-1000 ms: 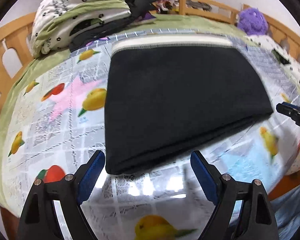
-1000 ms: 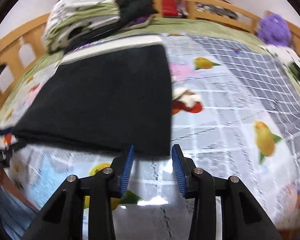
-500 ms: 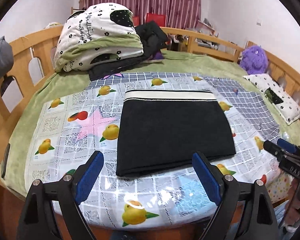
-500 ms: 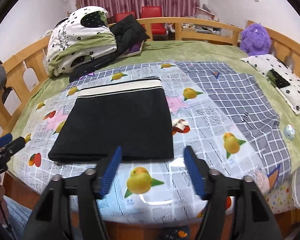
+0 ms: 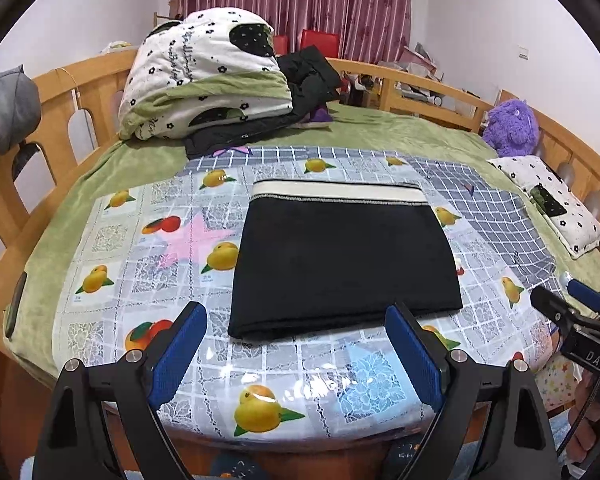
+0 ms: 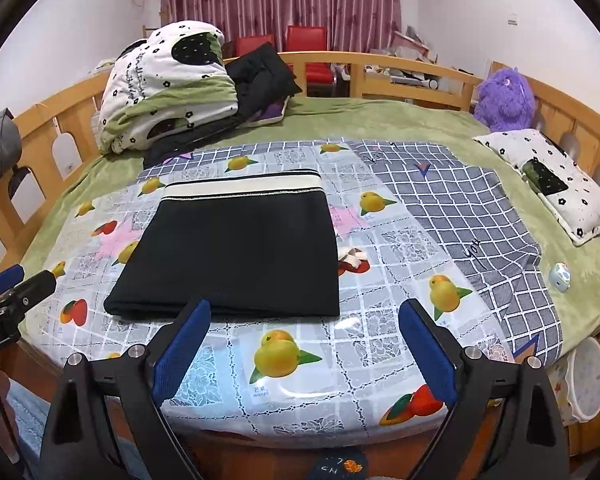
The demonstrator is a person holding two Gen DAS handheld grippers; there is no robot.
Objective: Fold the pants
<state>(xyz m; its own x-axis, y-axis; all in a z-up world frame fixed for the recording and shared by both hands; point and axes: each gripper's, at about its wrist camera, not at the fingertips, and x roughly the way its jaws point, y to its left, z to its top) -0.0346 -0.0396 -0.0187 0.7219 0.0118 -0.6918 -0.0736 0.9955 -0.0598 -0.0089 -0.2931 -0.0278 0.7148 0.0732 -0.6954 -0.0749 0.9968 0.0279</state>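
The black pants (image 5: 344,262) lie folded into a flat rectangle on the fruit-print cover, their cream waistband (image 5: 338,191) at the far end. They also show in the right wrist view (image 6: 236,248). My left gripper (image 5: 296,350) is open and empty, held above the near edge of the bed, short of the pants' near fold. My right gripper (image 6: 304,350) is open and empty, near the pants' near right corner. Each gripper shows at the edge of the other's view: the right gripper (image 5: 576,312) and the left gripper (image 6: 8,292).
A folded white and green quilt (image 5: 208,76) and dark clothes (image 5: 312,76) sit at the back left. A purple plush toy (image 6: 504,98) and a small pillow (image 6: 556,184) lie at the right. A grey checked garment (image 6: 472,220) lies right of the pants. Wooden rails (image 5: 80,92) ring the bed.
Both grippers have pulled back and up from the pants' near edge, so more of the bed shows. The right gripper's jaws have opened wide. The pants have stayed flat.
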